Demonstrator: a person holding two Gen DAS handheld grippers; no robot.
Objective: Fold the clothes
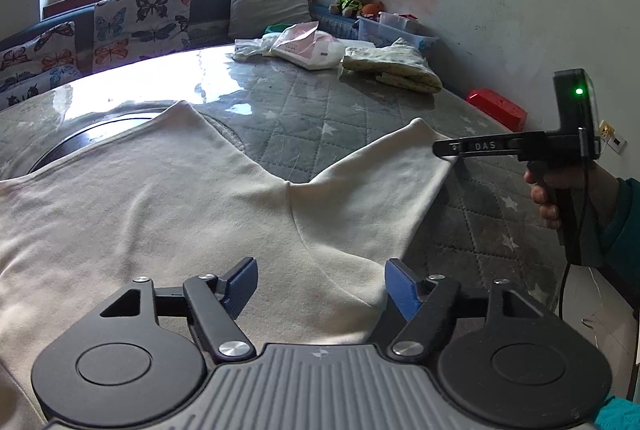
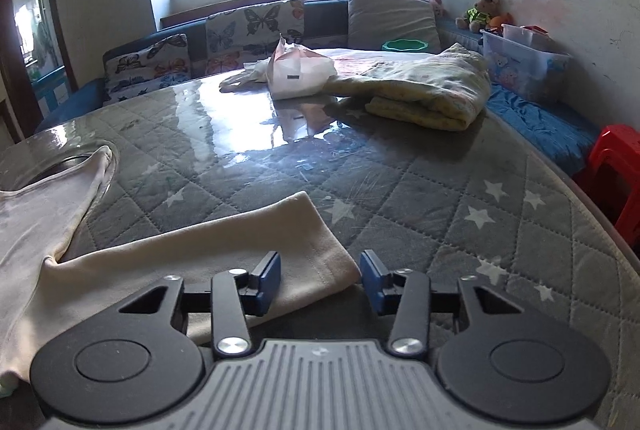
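garment: cream long-sleeved cotton top (image 1: 168, 206) spread flat on table, sleeve (image 1: 384, 186) angled toward the right
table: grey quilted star-print cover under clear glossy sheet (image 1: 304, 118)
left gripper (image 1: 320, 290): blue-padded fingers (image 1: 240, 290) apart, over the top's near edge
right gripper (image 1: 448, 147): black, side-on at sleeve cuff, held by hand (image 1: 560, 190); finger gap not visible
far end: folded yellow patterned cloth (image 1: 394, 68), white plastic bag (image 1: 308, 48)

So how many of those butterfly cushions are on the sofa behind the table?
2 butterfly cushions, both leaning against the sofa back under the window: a lower one at the left, a taller one to its right, next to a plain grey cushion. Others may be hidden behind the table edge.
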